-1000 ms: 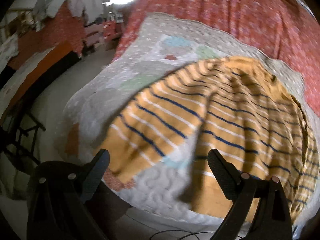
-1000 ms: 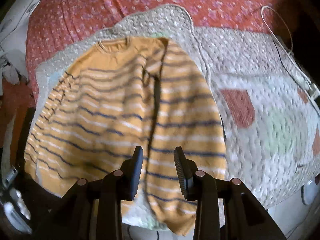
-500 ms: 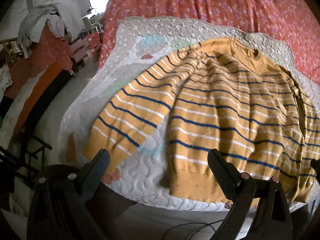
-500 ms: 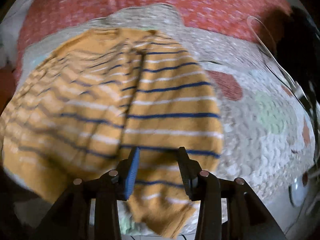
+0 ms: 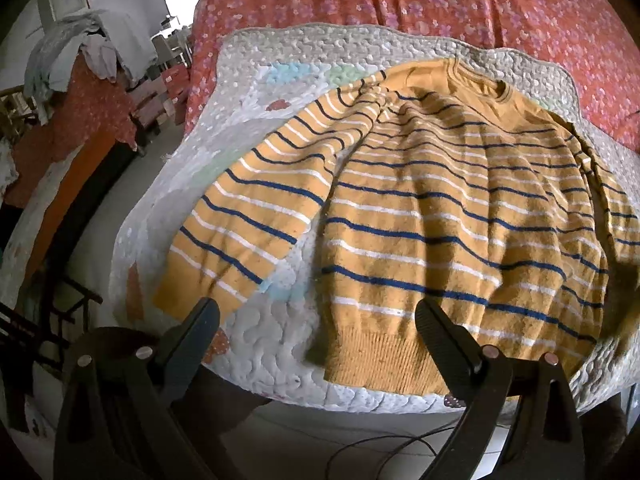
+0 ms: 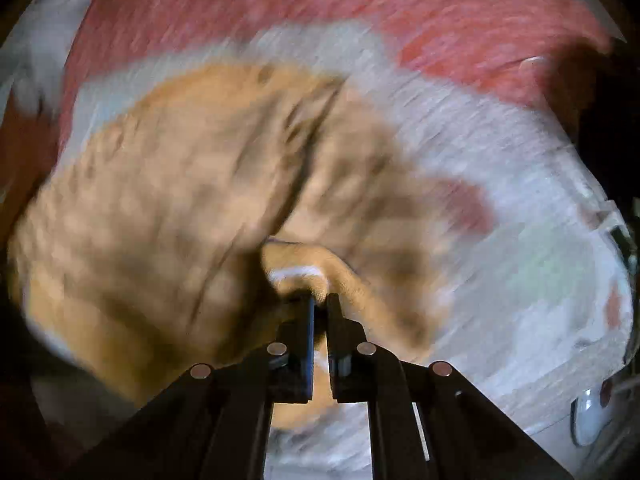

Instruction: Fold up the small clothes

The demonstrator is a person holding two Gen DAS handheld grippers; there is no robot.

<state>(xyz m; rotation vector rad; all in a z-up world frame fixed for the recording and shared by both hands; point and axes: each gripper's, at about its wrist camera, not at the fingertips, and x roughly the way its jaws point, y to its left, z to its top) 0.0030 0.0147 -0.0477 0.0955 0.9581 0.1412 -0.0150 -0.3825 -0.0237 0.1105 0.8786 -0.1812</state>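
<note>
R wrist view: sweater (image 6: 160,200) motion-blurred

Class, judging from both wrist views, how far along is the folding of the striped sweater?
Done: the sweater lies spread on the quilt, unfolded. In hand: the right hand-held gripper has pinched a fold of it, in a blurred view. Left: every fold; the left hand-held gripper is open, holding nothing.

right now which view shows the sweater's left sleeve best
The left wrist view: the sweater is sharp there, its sleeve lying flat on the quilt beyond the open left gripper. The right wrist view is motion-blurred and shows only orange cloth bunched in the shut right gripper.
</note>
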